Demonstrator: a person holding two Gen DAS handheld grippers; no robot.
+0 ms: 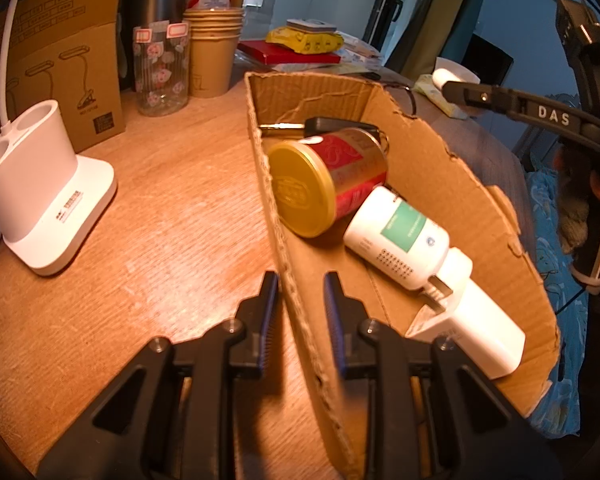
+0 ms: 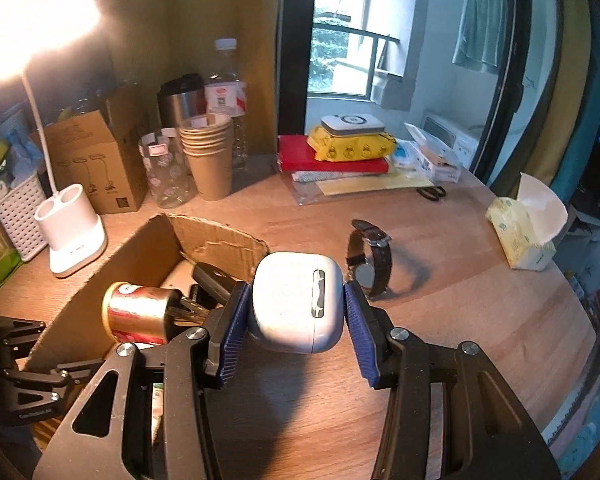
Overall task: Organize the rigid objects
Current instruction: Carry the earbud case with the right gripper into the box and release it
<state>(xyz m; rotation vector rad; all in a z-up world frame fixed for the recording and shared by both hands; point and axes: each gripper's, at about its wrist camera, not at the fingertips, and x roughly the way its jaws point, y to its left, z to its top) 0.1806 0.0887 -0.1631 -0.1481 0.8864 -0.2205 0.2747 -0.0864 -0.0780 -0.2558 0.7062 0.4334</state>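
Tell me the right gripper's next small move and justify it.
Probably carry the white earbud case, held in the right gripper, leftward over the cardboard box. The left gripper straddles the box wall, and the tin already lies inside.

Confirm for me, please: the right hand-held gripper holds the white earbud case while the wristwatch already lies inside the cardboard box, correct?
Not quite: the wristwatch stands on the wooden table, outside the cardboard box, as the right wrist view shows. The right hand-held gripper does hold the white earbud case.

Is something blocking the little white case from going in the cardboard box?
Only the torn cardboard box wall stands between; the white earbud case, held in the right tool, must clear it.
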